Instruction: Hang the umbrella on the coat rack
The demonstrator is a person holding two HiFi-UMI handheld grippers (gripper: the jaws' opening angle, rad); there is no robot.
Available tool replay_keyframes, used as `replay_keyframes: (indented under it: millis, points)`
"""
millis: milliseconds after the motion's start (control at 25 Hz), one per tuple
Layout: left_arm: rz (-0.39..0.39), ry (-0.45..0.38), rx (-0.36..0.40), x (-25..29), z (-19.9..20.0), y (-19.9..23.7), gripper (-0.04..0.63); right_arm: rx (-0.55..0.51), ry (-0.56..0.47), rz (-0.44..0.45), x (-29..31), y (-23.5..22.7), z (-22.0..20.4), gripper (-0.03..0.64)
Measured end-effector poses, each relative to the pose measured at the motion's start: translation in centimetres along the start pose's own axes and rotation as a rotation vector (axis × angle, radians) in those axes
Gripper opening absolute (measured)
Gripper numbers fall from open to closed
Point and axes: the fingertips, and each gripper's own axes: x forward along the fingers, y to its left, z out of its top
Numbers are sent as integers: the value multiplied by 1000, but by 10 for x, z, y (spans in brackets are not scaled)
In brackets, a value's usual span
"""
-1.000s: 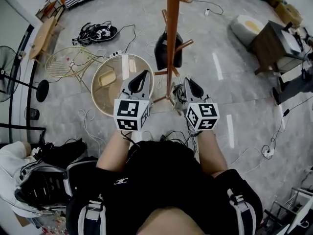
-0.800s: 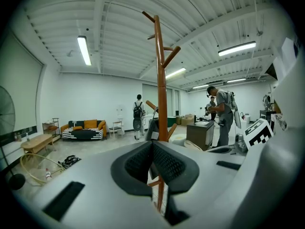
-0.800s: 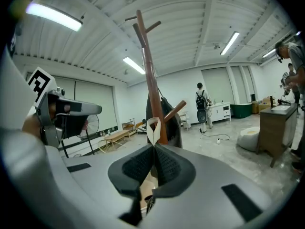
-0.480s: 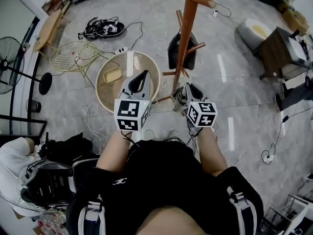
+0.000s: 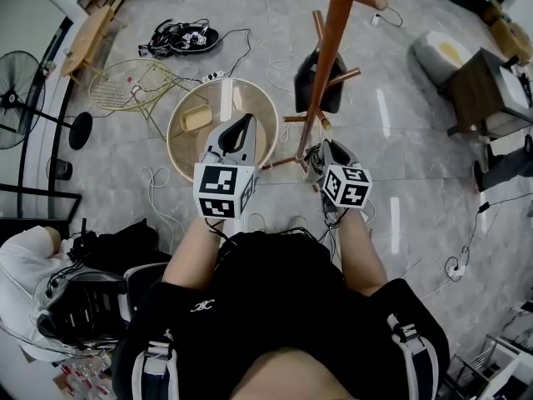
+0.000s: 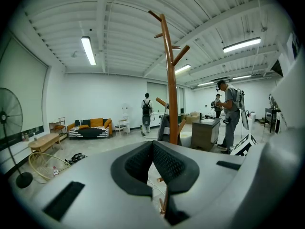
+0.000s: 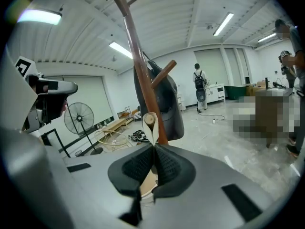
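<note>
The wooden coat rack (image 5: 333,40) stands just beyond both grippers; its pole (image 6: 170,80) rises straight ahead in the left gripper view. A dark folded thing (image 5: 321,86), which looks like the umbrella, hangs from a peg on the rack's far side (image 7: 167,109). My right gripper (image 5: 321,147) is close to the pole's right side and shut on a thin cream loop (image 7: 150,122) that sticks up from its jaws (image 7: 153,147). What the loop belongs to I cannot tell. My left gripper (image 5: 241,123) is left of the pole, jaws (image 6: 152,144) shut with nothing between them.
A round beige table (image 5: 179,152) with a yellow item on it stands under the left gripper. A wire chair (image 5: 129,90), a fan (image 5: 17,115) and floor cables (image 5: 179,36) lie to the left. A wooden desk (image 5: 479,77) is at the right. People (image 6: 228,113) stand in the background.
The right gripper has sunk lower beside the pole, still pinching the cream loop. The left gripper has drifted a little. The rack now shows higher and further right in the head view.
</note>
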Motion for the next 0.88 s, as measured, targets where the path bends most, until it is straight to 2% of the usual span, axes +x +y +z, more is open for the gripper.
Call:
replay_keyframes:
  millis: [520, 880]
  points:
    - [35, 15, -7, -4, -10, 13, 17, -22, 69, -7, 34, -4, -24, 18]
    - [83, 15, -11, -15, -19, 31, 17, -32, 44, -46, 67, -8, -29, 20]
